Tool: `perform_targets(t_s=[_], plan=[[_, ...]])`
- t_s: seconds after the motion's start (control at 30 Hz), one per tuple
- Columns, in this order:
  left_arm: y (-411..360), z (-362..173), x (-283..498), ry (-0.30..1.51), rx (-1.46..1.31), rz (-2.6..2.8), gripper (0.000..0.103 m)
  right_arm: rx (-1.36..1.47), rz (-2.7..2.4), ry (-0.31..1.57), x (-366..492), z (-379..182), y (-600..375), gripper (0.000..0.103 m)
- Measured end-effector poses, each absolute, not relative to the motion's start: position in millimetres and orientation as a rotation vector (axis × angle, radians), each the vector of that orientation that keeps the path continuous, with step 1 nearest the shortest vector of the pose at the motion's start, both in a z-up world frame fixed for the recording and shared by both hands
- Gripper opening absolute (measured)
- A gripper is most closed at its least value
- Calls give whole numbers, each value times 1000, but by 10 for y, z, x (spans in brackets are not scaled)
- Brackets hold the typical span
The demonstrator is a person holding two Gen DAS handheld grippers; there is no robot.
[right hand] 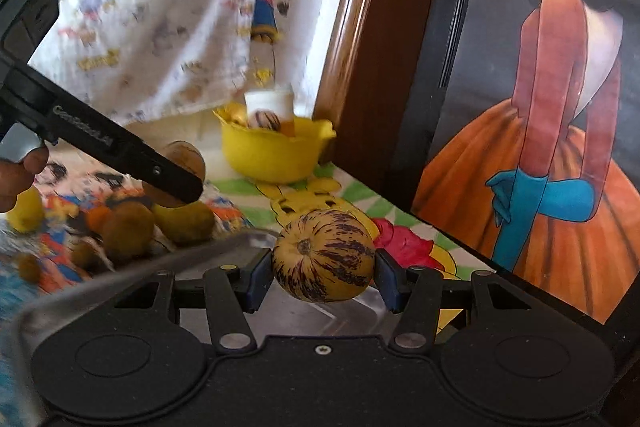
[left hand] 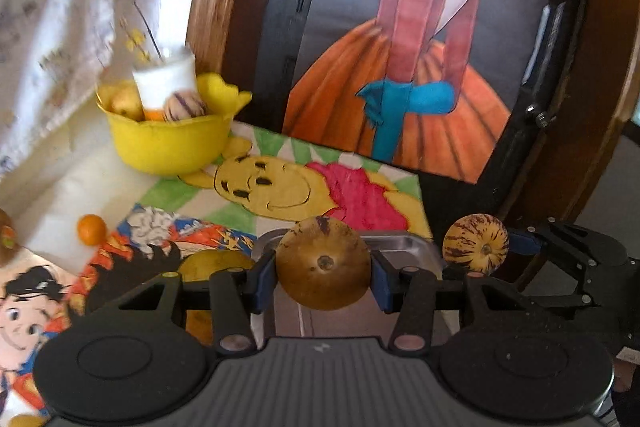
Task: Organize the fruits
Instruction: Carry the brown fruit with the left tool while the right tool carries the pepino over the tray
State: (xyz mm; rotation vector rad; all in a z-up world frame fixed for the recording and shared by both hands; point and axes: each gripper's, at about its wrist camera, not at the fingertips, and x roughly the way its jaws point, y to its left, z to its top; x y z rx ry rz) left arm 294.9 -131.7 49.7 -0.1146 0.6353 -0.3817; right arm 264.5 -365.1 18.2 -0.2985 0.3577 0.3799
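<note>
My left gripper [left hand: 323, 281] is shut on a round brown fruit [left hand: 323, 259], held above a metal tray [left hand: 404, 247]. My right gripper [right hand: 324, 277] is shut on a yellow fruit with purple stripes [right hand: 324, 253], also over the tray [right hand: 120, 277]. The left wrist view shows that striped fruit [left hand: 476, 242] at the right, with one of the right gripper's fingers [left hand: 526, 241] beside it. In the right wrist view a left finger [right hand: 172, 183] crosses in front of the brown fruit [right hand: 188, 155]. A yellow bowl [left hand: 168, 147] [right hand: 276, 159] farther back holds a striped fruit, yellow fruits and a white cup.
Loose fruits lie on the cartoon-print cloth: an orange one [left hand: 92, 228], a brown one [right hand: 128, 231], a yellow-brown one [right hand: 184, 223] and a yellow one [right hand: 24, 211]. A large framed picture [left hand: 400, 67] leans behind the table at the right. A printed cloth [right hand: 160, 7] hangs at the back left.
</note>
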Motion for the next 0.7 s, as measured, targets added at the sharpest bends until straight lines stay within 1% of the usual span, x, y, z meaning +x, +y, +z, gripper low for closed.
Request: perform_targets(t_s=[0.17,0.43,0.7], plan=[[-1429,219,3312,679,-106,-372,53,-327,396,381,2932,-34,-3671,56],[-1579,-23,3686,726,-55,-350,53,-386,397,426,3200,-260,-3690,56],[-1726,-112,3723,692,38,-348,53,-389,392,422,3254,-335,-3709,56]])
